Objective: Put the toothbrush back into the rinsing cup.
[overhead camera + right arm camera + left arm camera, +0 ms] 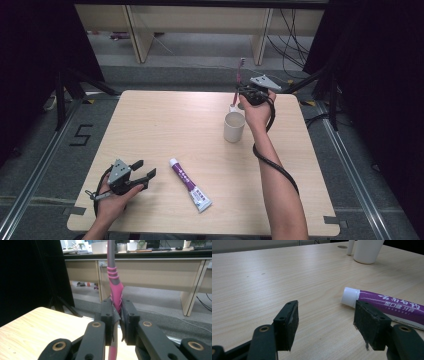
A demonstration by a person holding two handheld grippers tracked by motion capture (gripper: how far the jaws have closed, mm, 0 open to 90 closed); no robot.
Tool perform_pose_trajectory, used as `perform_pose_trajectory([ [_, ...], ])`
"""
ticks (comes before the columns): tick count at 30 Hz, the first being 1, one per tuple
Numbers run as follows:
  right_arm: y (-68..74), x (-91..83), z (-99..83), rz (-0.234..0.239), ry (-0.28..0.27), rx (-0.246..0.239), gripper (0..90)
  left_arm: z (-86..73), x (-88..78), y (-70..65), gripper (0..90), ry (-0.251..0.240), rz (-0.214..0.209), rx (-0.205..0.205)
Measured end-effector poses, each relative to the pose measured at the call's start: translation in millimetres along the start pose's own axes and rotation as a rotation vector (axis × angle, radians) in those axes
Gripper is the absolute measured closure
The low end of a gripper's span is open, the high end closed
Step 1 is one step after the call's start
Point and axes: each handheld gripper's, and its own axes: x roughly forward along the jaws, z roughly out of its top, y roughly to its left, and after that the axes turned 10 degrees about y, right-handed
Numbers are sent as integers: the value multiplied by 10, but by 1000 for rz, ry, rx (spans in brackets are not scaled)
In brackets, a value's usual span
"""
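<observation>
High view: the table point(165, 120) carries a white cup point(234, 126) toward its far right, and a purple-and-white toothpaste tube point(190, 185) near its front edge. The right gripper point(243, 91) is raised just beyond the cup, its jaws pressed tight on a pink-and-grey toothbrush point(238, 82). The brush stands nearly upright, its long axis vertical: bristles well above the fingers, lower handle dropping below them toward a small white piece point(233, 107) just behind the cup.

In the right gripper view the pads point(128, 321) clamp the pink grip section of the toothbrush point(115, 293), with the grey neck rising straight up out of them. The cup's mouth lies below the fingers and a little nearer the person, so the brush looks ready to go down into it handle first once drawn that way.

The left gripper point(143, 169) rests low at the front left, jaws spread wide and holding nothing. In the left gripper view the toothpaste tube point(387, 307) lies flat just beyond the right-hand pad point(369, 326), its white cap point(350, 297) pointing across the gap and its body running off to the right.
</observation>
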Motion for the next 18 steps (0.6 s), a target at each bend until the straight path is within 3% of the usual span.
perform_pose_trajectory([
  [9, 6, 62, -20, -7, 7, 12, 818, 0, -1, 0, 364, -1, -1, -1],
  [10, -6, 74, -18, -6, 13, -7, 818, -2, 2, 0, 364, -6, -1, 0],
  [18, -9, 127, -44, -12, 23, -5, 813, -1, -8, 4, 363, 1, 1, -5],
])
